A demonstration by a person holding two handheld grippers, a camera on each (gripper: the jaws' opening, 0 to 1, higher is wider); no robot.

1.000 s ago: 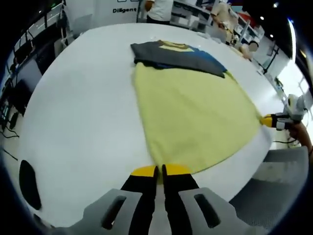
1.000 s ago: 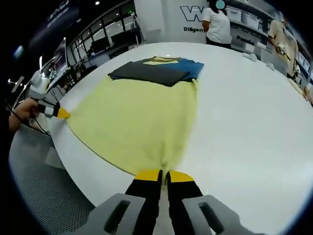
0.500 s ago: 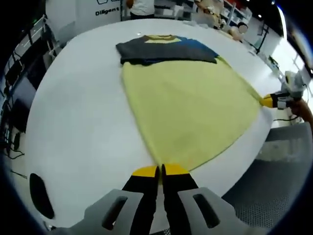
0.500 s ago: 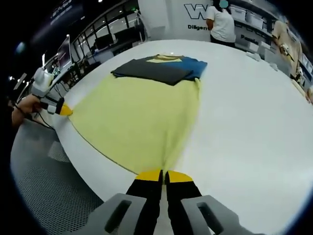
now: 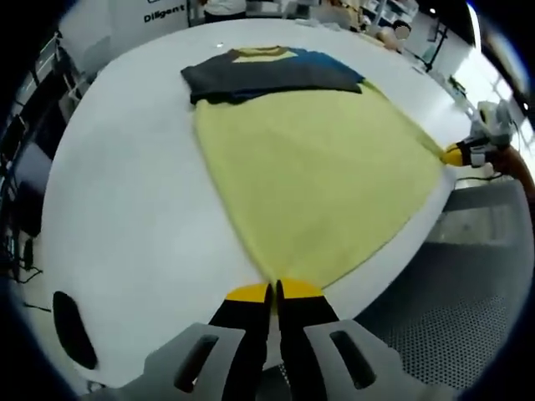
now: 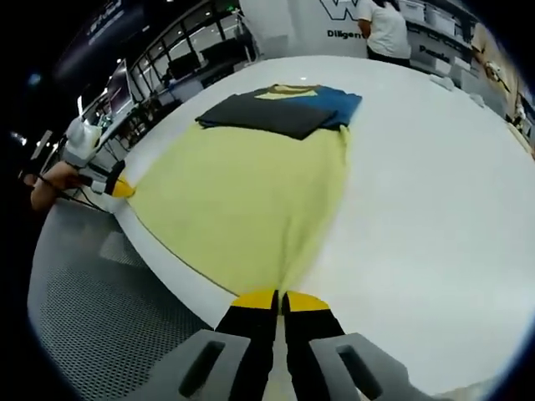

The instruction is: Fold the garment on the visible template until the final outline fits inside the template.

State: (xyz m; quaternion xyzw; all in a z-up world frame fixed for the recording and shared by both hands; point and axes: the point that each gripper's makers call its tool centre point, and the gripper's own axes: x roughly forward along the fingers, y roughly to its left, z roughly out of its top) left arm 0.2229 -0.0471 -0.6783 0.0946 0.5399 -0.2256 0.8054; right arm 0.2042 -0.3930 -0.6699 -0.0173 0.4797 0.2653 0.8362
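A pale yellow garment lies stretched flat on the white table, with its dark grey and blue top part at the far end. My left gripper is shut on one near hem corner at the table's edge. My right gripper is shut on the other hem corner. The garment fans out from those jaws to the grey and blue part. The right gripper shows at the right of the left gripper view, the left gripper at the left of the right gripper view, held by a hand.
The table's rounded edge runs just under the hem, with grey mesh flooring below. A dark oval mark sits on the table at the near left. People stand beyond the far side, by shelves and desks.
Both views have drawn back toward the table edge. The hem sits closer to that edge, and more mesh floor shows. Both grippers still hold their corners.
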